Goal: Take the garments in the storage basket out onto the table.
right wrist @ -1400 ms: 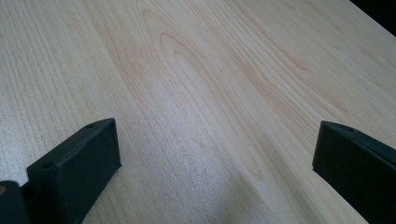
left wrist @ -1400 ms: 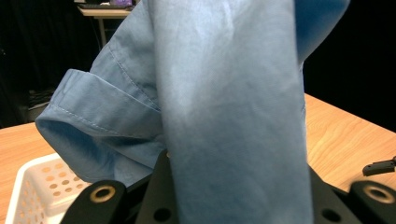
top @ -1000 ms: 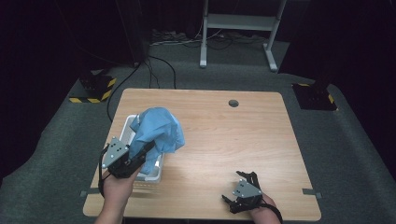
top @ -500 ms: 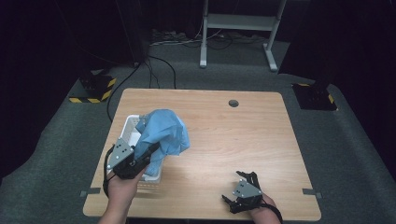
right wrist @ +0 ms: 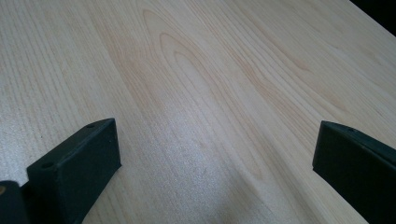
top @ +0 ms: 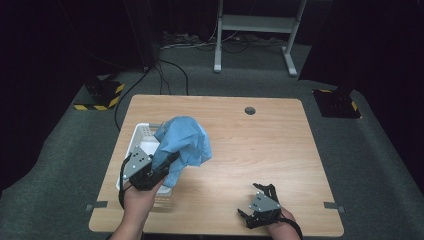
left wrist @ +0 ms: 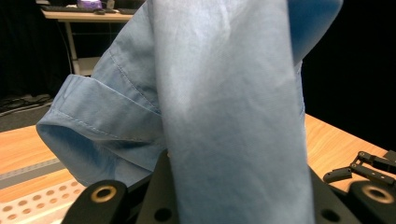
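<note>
The wooden counter (top: 260, 150) is the landmark here. Most of its top lies bare: the whole middle, the far half and the right side are open wood, with one small round hole (top: 249, 110) near the far edge. Things gather at the near left corner and the near right edge.

There is one white perforated basket (top: 141, 134), standing along the counter's left edge, its near end hidden under the hand and gripper. There is one light blue shirt (top: 184, 142), bunched and lifted above the basket's right side, its bulk hanging out over the bare wood just right of the basket. In the left gripper view a cuffed sleeve (left wrist: 100, 126) droops to the left of the main fold.

Two grippers are at work. The left gripper (top: 167, 164) sits over the basket's near end, jaws closed on the shirt, whose cloth rises straight up between them in its own view. The right gripper (top: 257, 207) rests at the counter's near right edge, well apart from basket and shirt; its jaws stand wide, holding nothing, with plain wood grain between them.
</note>
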{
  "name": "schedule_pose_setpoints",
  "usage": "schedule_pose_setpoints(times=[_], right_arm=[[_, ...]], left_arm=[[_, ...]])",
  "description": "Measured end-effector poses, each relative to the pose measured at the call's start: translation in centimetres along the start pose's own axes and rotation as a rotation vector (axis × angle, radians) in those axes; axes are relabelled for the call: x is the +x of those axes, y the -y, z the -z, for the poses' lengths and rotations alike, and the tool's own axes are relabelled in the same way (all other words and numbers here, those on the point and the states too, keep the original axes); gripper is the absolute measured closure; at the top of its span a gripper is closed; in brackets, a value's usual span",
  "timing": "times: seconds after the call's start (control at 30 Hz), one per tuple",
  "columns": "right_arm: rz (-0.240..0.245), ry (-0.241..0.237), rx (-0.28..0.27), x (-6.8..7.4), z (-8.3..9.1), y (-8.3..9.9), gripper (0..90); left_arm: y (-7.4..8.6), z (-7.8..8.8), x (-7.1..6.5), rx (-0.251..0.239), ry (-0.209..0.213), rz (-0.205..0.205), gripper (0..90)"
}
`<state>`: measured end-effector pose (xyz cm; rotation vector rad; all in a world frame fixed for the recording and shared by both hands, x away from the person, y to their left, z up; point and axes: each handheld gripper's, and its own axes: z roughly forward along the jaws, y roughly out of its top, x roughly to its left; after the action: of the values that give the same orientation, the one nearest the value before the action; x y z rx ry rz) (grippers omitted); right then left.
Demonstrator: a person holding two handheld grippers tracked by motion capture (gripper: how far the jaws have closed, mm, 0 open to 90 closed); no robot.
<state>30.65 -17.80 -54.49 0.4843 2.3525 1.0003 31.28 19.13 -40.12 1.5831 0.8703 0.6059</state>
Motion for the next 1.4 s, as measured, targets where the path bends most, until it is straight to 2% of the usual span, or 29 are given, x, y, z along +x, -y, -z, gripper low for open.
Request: schedule_pose_setpoints(times=[0.87, 1.0, 1.13, 1.4], right_arm=[[0.003, 0.003, -0.001, 0.0, 0.0, 0.0, 0.3], [0.003, 0.003, -0.001, 0.0, 0.0, 0.0, 0.3], [0.006, 0.004, -0.002, 0.0, 0.0, 0.0, 0.3], [0.004, 0.003, -0.001, 0.0, 0.0, 0.0, 0.3]], left_arm=[[-0.5, -2.7, -1.8, 0.003, 0.061, -0.009, 78.4], [-0.4, -3.2, -2.0, 0.008, 0.07, -0.002, 78.4], [0.1, -3.9, -2.3, 0.019, 0.094, 0.022, 78.4], [1.0, -4.9, -2.9, 0.047, 0.117, 0.032, 78.4]])
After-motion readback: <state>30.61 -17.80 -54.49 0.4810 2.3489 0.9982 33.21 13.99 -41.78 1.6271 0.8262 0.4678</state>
